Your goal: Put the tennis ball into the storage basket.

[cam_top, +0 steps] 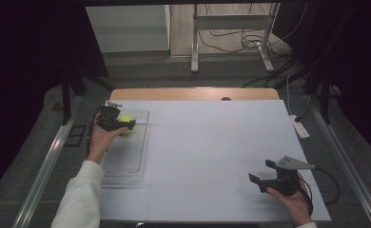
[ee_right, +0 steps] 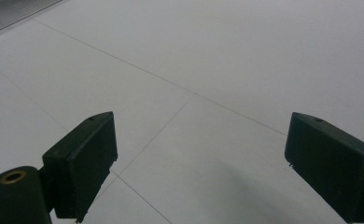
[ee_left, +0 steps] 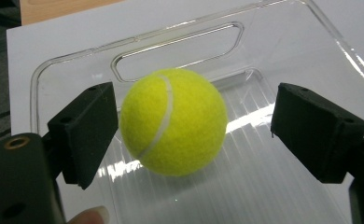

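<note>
A yellow-green tennis ball [ee_left: 173,121] lies in a clear plastic tray [ee_left: 180,39] near its far end, by the handle slot. My left gripper [ee_left: 194,112] reaches over the tray with the ball between its jaws. The left pad [ee_left: 84,135] is right beside the ball, while the right pad [ee_left: 318,130] stands off it with a clear gap, so the gripper is open. In the high view the ball [cam_top: 126,118] and left gripper [cam_top: 114,118] are at the table's far left. My right gripper [cam_top: 262,171] rests open near the front right with nothing between its fingers [ee_right: 80,163].
The tray [cam_top: 126,152] runs along the left side of the white table top [cam_top: 212,142]. A white power strip [cam_top: 299,127] lies at the right edge. A wooden edge [cam_top: 193,93] borders the far side, with cables and a metal stand on the floor beyond.
</note>
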`<action>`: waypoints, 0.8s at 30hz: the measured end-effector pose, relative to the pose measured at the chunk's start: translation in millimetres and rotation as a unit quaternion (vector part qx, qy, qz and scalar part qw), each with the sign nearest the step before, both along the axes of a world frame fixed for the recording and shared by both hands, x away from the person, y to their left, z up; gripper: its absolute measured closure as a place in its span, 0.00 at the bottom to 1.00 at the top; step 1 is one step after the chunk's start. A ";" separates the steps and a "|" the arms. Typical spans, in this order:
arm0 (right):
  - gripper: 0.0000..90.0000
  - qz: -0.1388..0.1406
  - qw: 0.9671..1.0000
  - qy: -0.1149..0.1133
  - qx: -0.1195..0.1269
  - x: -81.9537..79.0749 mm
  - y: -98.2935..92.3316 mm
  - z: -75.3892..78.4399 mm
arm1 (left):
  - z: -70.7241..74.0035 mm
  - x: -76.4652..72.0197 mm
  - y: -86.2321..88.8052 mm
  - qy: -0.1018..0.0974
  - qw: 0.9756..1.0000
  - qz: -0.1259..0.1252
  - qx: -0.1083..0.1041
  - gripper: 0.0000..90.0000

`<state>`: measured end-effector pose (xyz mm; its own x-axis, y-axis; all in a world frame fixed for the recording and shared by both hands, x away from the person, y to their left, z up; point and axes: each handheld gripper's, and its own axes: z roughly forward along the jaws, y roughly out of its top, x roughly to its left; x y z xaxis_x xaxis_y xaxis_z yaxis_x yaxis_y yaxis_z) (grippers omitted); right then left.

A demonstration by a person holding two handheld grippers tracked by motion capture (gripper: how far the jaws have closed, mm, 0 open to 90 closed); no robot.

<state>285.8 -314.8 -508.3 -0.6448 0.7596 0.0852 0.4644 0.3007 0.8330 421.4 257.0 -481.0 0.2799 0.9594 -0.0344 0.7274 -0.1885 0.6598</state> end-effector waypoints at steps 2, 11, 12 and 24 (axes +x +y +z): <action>0.10 0.000 1.000 0.000 0.000 0.0 -0.1 0.0 | 1.0 -1.5 0.5 -0.004 1.000 -0.002 -0.007 0.17; 0.10 0.002 1.000 0.001 0.000 1.2 0.1 -0.4 | 4.4 -11.0 -1.8 -0.022 0.999 -0.024 -0.030 0.17; 0.10 0.002 1.000 0.001 0.000 1.5 0.0 -0.5 | 5.3 -12.3 -2.2 -0.024 0.999 -0.027 -0.032 0.17; 0.10 0.006 1.000 0.002 0.007 2.9 -0.7 -0.6 | 15.7 -27.0 -12.4 -0.045 0.996 -0.059 -0.054 0.17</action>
